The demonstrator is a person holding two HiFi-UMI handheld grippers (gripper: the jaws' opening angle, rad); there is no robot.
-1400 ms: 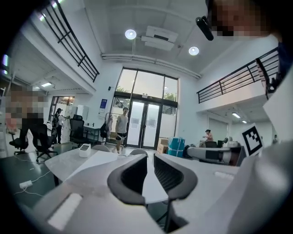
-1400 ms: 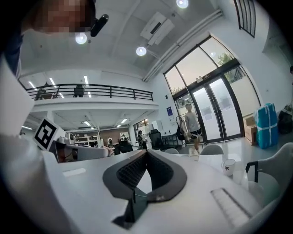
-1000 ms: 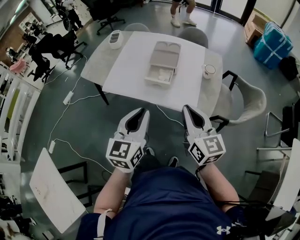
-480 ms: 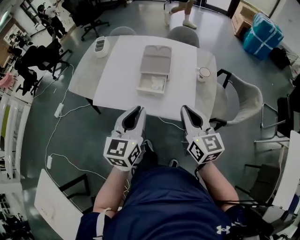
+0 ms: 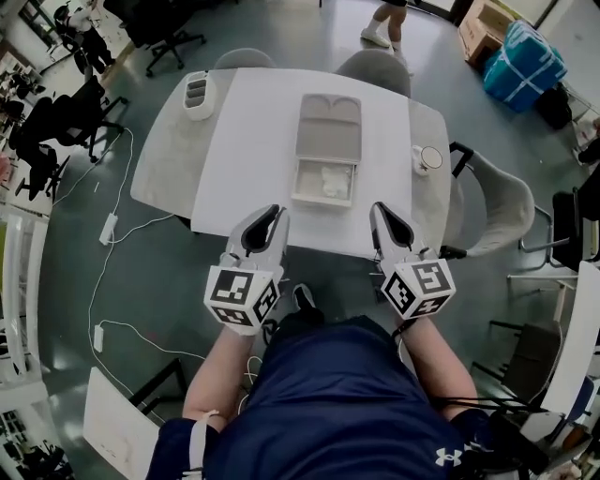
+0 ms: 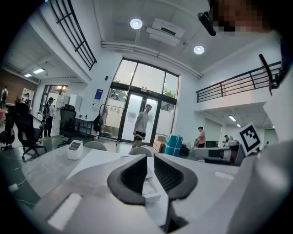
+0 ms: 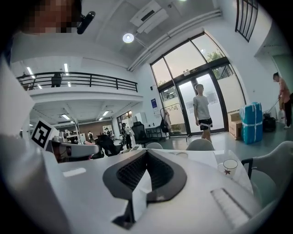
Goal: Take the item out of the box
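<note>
An open pale box [image 5: 325, 155] lies on the white table [image 5: 244, 141], its lid folded back away from me. A white item [image 5: 331, 178] rests in the near tray. Both grippers hover over the table's near edge, short of the box and touching nothing. My left gripper [image 5: 275, 213] sits to the box's lower left, its jaws a narrow gap apart and empty. In the left gripper view, the left gripper [image 6: 150, 157] frames the box [image 6: 149, 191] through that gap. My right gripper [image 5: 379, 208] is at the lower right, and the right gripper [image 7: 146, 153] shows its tips touching.
A white slotted device [image 5: 197, 94] stands at the table's far left and a cup [image 5: 430, 157] at its right edge. Grey chairs [image 5: 375, 67] line the far side, another chair [image 5: 497, 206] is at the right. A person [image 5: 389, 23] walks beyond. Cables [image 5: 103, 281] trail on the floor.
Both grippers have moved forward to the table's near edge and the table sits nearer to me. The person beyond has walked to the right.
</note>
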